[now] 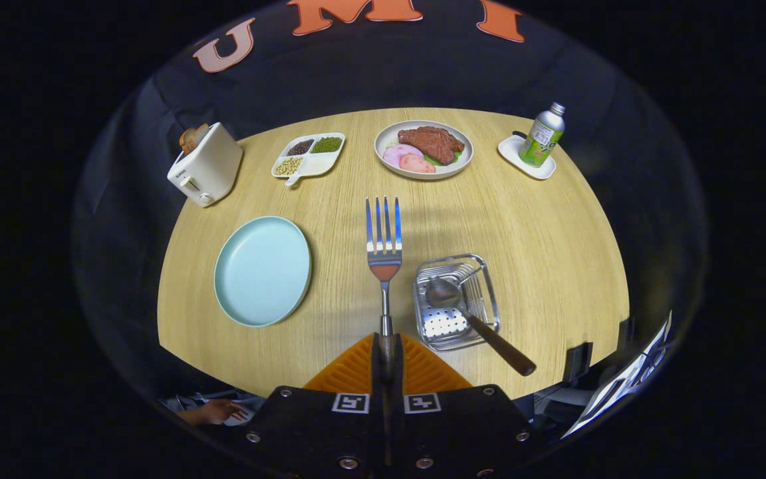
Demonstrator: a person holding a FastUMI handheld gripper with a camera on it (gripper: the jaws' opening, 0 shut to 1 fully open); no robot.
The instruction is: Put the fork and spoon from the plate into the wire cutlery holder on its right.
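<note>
My gripper (387, 346) is shut on the handle of a steel fork (383, 246), which points straight ahead with its tines up over the wooden table. The pale blue plate (262, 269) lies to the left of the fork with nothing on it. To the right of the fork stands the wire cutlery holder (483, 266). A spoon (463, 309) with a brown handle rests inside it, bowl down in the holder and handle leaning out over its near right corner.
Along the far side of the round table (522, 219) stand a white toaster (205, 165), a divided dish of beans (308, 156), a plate of meat (424, 148) and a green bottle (542, 135) on a white coaster. A person's hand (213, 412) shows below the table's near left edge.
</note>
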